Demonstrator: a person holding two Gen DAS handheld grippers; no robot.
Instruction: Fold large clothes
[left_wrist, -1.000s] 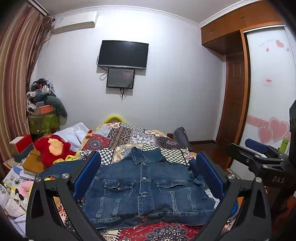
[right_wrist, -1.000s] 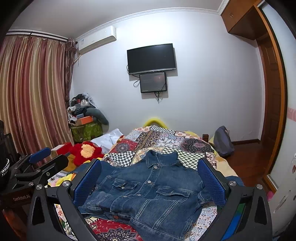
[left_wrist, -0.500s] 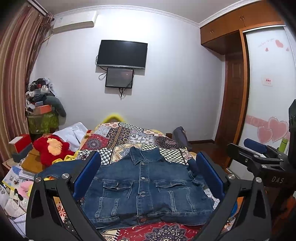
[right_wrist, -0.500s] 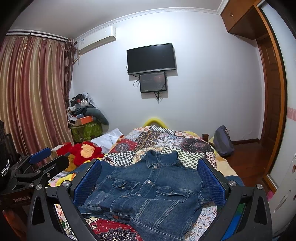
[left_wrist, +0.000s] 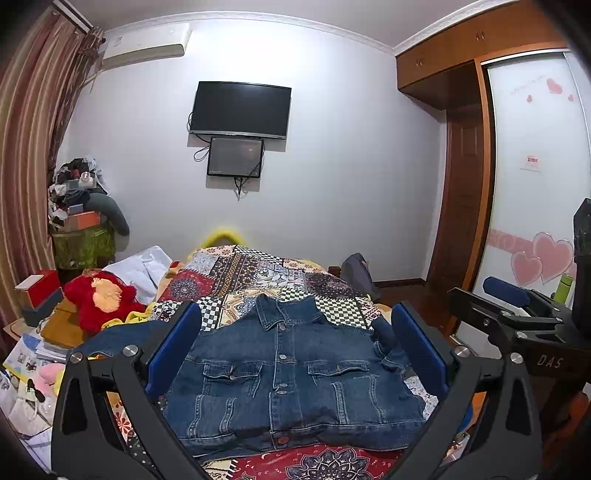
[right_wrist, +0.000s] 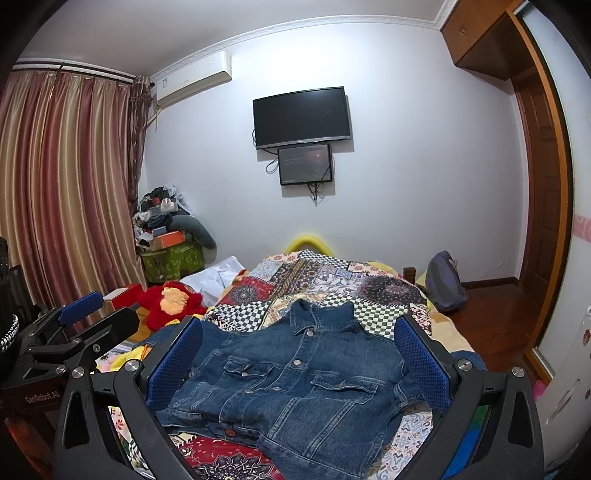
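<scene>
A blue denim jacket (left_wrist: 288, 376) lies front up and buttoned on the patchwork bedspread (left_wrist: 258, 269), collar toward the far wall; it also shows in the right wrist view (right_wrist: 295, 384). Its left sleeve stretches out to the left (left_wrist: 122, 336). My left gripper (left_wrist: 295, 347) is open and empty, held above the near end of the jacket. My right gripper (right_wrist: 299, 354) is open and empty too, beside it to the right. Each gripper shows in the other's view: the right one (left_wrist: 517, 317), the left one (right_wrist: 74, 325).
A red plush toy (left_wrist: 99, 299) and a white cloth (left_wrist: 140, 266) lie at the bed's left. Books and boxes (left_wrist: 40, 332) crowd the left side. A grey backpack (right_wrist: 443, 284) leans at the bed's right. A wardrobe (left_wrist: 532, 184) stands at the right.
</scene>
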